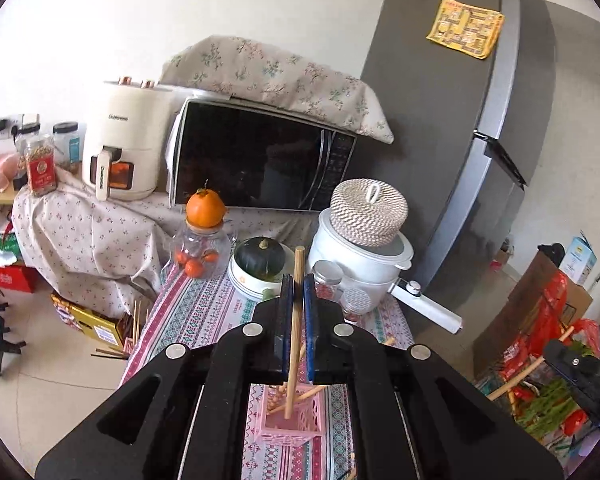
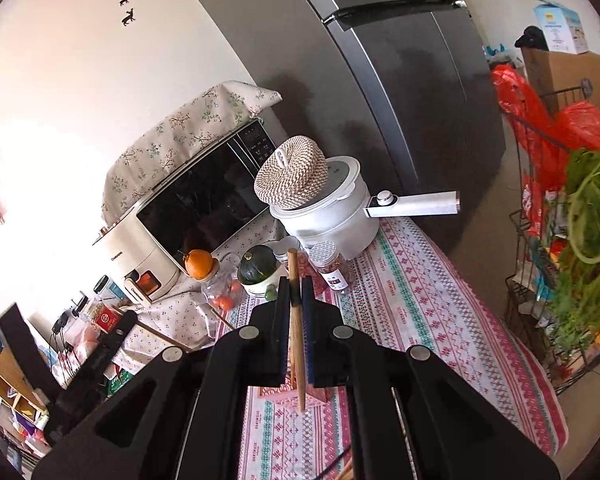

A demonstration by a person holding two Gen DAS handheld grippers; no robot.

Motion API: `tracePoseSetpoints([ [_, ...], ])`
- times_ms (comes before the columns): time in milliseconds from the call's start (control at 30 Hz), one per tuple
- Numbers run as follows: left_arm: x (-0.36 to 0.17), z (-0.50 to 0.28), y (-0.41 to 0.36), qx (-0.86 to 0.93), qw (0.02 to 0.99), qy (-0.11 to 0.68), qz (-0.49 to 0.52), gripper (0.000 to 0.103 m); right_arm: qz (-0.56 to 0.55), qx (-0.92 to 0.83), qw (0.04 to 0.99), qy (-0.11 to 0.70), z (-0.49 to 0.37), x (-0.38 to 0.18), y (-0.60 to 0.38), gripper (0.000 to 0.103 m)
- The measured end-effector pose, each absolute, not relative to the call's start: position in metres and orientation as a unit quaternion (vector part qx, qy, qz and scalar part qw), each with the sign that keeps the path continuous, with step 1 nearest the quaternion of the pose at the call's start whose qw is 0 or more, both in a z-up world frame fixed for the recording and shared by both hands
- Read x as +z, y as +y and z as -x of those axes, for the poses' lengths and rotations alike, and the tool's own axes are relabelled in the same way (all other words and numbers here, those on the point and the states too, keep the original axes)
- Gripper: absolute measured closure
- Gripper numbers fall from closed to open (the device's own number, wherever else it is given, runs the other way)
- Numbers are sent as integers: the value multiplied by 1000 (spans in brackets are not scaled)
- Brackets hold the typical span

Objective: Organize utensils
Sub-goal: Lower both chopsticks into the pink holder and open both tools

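Observation:
My left gripper [image 1: 298,286] is shut on a wooden chopstick [image 1: 294,320] and holds it upright, its lower end just above or inside a pink lattice basket [image 1: 292,420] on the patterned tablecloth. Other chopsticks [image 1: 300,394] lean in that basket. My right gripper [image 2: 298,286] is shut on a second wooden chopstick [image 2: 297,336], held upright above the table, its lower tip over the basket's edge [image 2: 284,392]. The right gripper also shows at the right edge of the left wrist view with its chopstick [image 1: 528,370].
A white pot [image 1: 360,256] with a woven lid, small spice jars [image 1: 328,276], a green squash in a bowl [image 1: 260,256] and a glass jar with an orange on top [image 1: 204,232] crowd the table's far end. Microwave [image 1: 260,160] and fridge [image 1: 440,120] stand behind. Loose chopsticks lie on the floor at left [image 1: 134,320].

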State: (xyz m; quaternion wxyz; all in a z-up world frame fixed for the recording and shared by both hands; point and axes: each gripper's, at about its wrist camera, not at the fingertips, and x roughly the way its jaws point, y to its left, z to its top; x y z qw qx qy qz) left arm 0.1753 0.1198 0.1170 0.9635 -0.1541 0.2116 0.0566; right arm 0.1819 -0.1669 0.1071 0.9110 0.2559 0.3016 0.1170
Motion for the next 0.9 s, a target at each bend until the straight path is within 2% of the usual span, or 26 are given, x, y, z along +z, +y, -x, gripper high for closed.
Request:
tracePoseSetpoints([
  [33, 110, -182, 123, 61, 960, 221, 161, 91, -258, 117, 909, 304, -187, 106, -165, 97],
  [67, 106, -185, 126, 63, 958, 228, 165, 72, -261, 118, 908, 305, -190, 104, -164, 97],
  [100, 100, -186, 132, 70, 953, 234, 179, 61, -265, 118, 906, 308, -194, 103, -163, 97],
  [400, 81, -134, 178, 95, 939, 225, 241, 61, -268, 112, 906, 309, -216, 97, -144, 97],
  [633, 36, -125, 176, 120, 935, 263, 206, 61, -250, 101, 906, 326, -240, 71, -107, 96],
  [800, 18, -135, 165, 109, 932, 298, 174, 61, -244, 107, 894, 359, -250, 32, -87, 86],
  [900, 17, -130, 155, 104, 935, 301, 153, 59, -235, 107, 893, 370, -240, 19, -86, 68],
])
